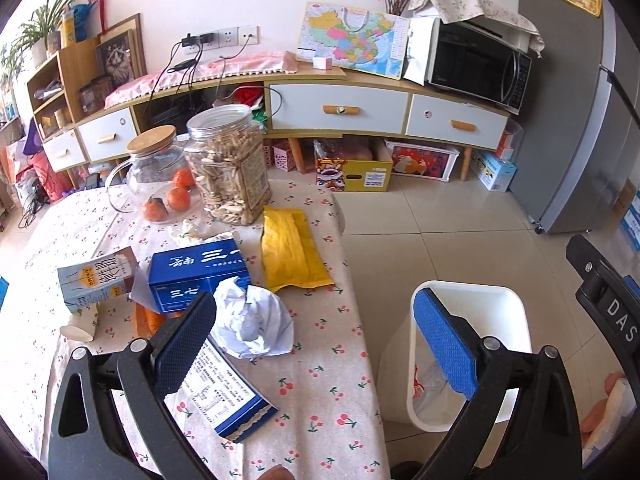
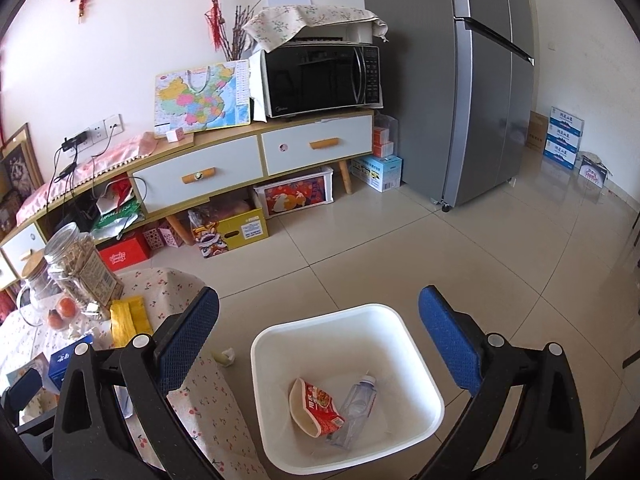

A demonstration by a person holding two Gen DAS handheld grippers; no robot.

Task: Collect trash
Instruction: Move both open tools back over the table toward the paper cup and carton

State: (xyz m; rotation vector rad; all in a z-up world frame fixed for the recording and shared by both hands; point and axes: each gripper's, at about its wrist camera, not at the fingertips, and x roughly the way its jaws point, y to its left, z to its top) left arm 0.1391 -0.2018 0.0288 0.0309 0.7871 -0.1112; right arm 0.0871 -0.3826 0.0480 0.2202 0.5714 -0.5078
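On the cherry-print tablecloth (image 1: 320,392) lies a crumpled white paper ball (image 1: 252,324), just right of my left gripper's left finger. My left gripper (image 1: 316,340) is open and holds nothing. Behind the paper lie a blue box (image 1: 200,276), a tipped milk carton (image 1: 96,276), a fallen paper cup (image 1: 80,328) and a yellow packet (image 1: 292,252). A flattened blue carton (image 1: 224,392) lies under the left finger. The white bin (image 2: 332,316) stands on the floor beside the table, with a red noodle cup (image 2: 316,404) and a clear bottle (image 2: 358,408) inside. My right gripper (image 2: 318,340) hangs open above it, empty.
A jar of snacks (image 1: 232,168), a glass jar with a wooden lid (image 1: 156,164) and oranges (image 1: 178,198) stand at the table's far side. Beyond are a low cabinet (image 2: 224,164) with a microwave (image 2: 320,76), a grey fridge (image 2: 472,80) and boxes (image 2: 232,232) on the tiled floor.
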